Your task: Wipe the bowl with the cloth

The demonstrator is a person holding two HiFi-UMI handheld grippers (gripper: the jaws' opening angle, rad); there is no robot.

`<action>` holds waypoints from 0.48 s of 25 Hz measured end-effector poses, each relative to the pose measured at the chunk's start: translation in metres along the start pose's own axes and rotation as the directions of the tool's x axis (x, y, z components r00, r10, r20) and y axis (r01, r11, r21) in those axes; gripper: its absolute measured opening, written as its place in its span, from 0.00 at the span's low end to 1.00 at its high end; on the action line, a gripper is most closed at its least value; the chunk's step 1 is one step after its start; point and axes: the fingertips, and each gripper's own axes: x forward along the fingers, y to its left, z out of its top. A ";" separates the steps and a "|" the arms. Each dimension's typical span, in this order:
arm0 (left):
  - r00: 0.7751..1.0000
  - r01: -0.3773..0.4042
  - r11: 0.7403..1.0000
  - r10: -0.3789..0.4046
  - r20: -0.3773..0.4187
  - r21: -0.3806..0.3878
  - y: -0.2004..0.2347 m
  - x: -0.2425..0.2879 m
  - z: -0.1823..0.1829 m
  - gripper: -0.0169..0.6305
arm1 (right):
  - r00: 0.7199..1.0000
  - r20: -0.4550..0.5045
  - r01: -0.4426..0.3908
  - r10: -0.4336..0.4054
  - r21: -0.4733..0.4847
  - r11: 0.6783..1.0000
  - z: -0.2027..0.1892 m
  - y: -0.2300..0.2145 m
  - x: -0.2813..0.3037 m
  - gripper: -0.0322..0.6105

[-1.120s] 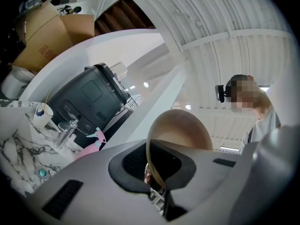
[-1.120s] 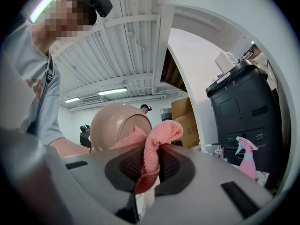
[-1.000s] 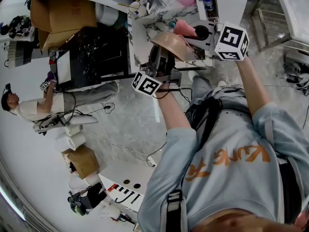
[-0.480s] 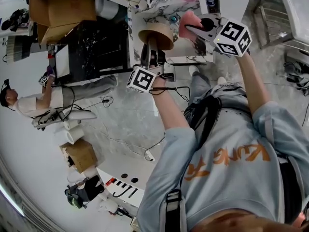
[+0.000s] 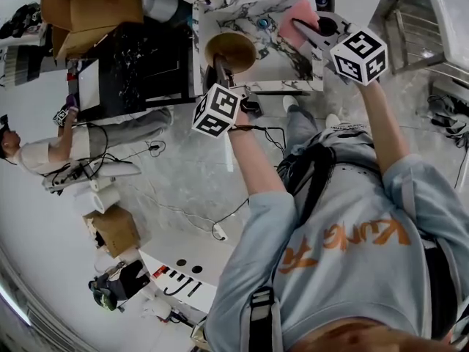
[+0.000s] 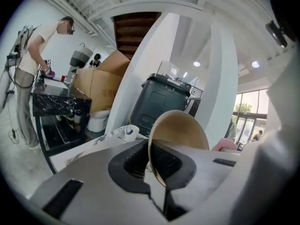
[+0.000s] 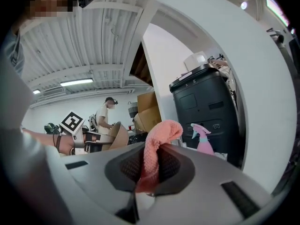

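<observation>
A tan bowl [image 5: 233, 48] hangs over the marble table [image 5: 287, 70], its hollow facing up toward the head camera. My left gripper [image 5: 221, 70] is shut on its near rim. In the left gripper view the bowl [image 6: 183, 130] rises from between the pads of my left gripper [image 6: 153, 159]. Whether it touches the table I cannot tell. My right gripper [image 5: 306, 29] is to the right of the bowl, apart from it, and shut on a pink cloth [image 5: 292, 28]. In the right gripper view the cloth [image 7: 157, 144] is bunched upright in that gripper [image 7: 149, 168], with the bowl [image 7: 117, 136] off to the left.
A pink spray bottle [image 7: 202, 139] and a small white cup [image 6: 129, 131] stand on the table. Behind it is a dark bin [image 7: 206, 104]. Cardboard boxes [image 5: 88, 9] and a black table [image 5: 139, 72] are on the left, where a person [image 5: 51, 156] stands.
The bowl has swung from its underside facing me beside the cloth to hollow up, further left over the table. The right gripper with the cloth has drawn up and away from it.
</observation>
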 end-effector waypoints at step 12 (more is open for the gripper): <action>0.971 -0.239 0.953 0.229 0.075 0.184 0.020 -0.006 0.016 0.07 | 0.992 0.056 0.115 -0.114 -0.004 0.993 0.015 -0.018 -0.005 0.11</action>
